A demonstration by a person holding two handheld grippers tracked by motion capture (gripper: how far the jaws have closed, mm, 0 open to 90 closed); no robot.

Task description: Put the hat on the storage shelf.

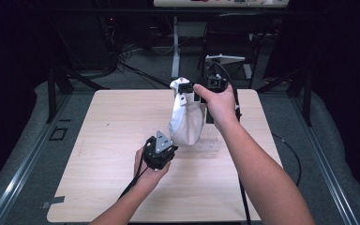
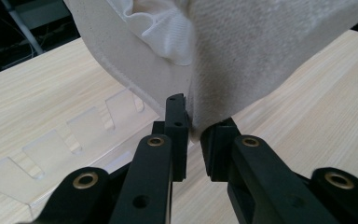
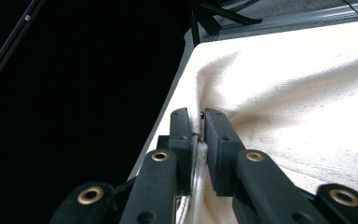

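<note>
Cloth bag (image 1: 186,121) hangs upright over surface (image 1: 112,140) centre, above clear slotted tray (image 1: 211,143). Right hand-held gripper (image 1: 187,91) at bag's 12 o'clock, pinching top rim, carries weight. Left hand-held gripper (image 1: 171,143) at 7 o'clock, jaws pressed onto bottom corner of fabric (image 2: 193,123), likely to tip or stretch bag. Right jaws clamp seam (image 3: 198,140).

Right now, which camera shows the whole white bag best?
The high view: the white cloth bag hangs whole above the table. The left gripper view shows its bottom edge, the right gripper view a pinched fold.
</note>
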